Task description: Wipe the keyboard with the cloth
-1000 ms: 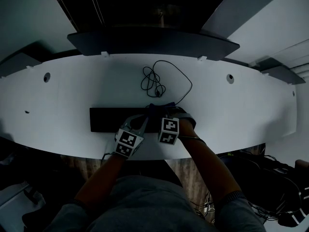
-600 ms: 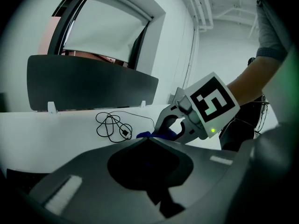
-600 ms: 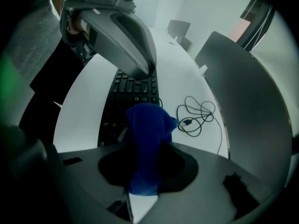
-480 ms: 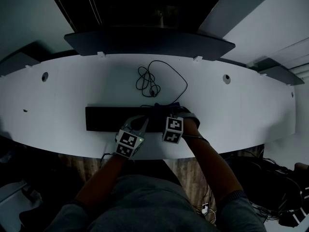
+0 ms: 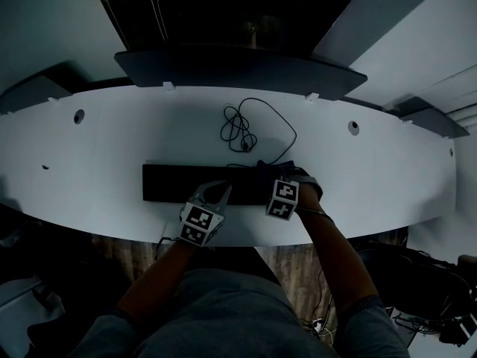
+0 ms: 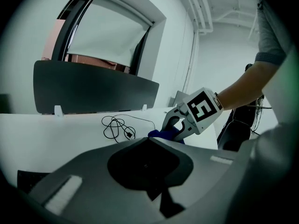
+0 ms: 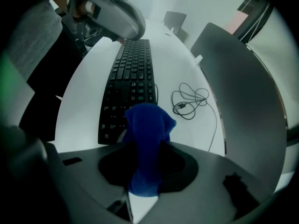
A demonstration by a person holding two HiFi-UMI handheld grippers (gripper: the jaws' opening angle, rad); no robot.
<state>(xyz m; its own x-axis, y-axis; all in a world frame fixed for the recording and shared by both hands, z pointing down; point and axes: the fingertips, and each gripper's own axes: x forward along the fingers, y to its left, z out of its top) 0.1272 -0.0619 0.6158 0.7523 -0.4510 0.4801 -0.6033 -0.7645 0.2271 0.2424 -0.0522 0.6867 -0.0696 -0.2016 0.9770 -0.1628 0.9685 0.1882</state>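
1. Where the flat black keyboard (image 5: 179, 183) lies lengthwise on the smooth, white, curved desk (image 5: 373, 170), a thin black cable (image 5: 242, 129) is loosely coiled behind it.
2. The right gripper (image 6: 175, 127) has its jaws clamped on the blue, fuzzy cloth (image 7: 147, 139), which is bunched at the keyboard's right end.
3. The left gripper (image 5: 216, 190) is at the keyboard's front edge, jaws together, empty.

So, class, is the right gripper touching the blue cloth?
Touching. The right gripper view shows the right gripper, jaws clamped on the blue cloth.
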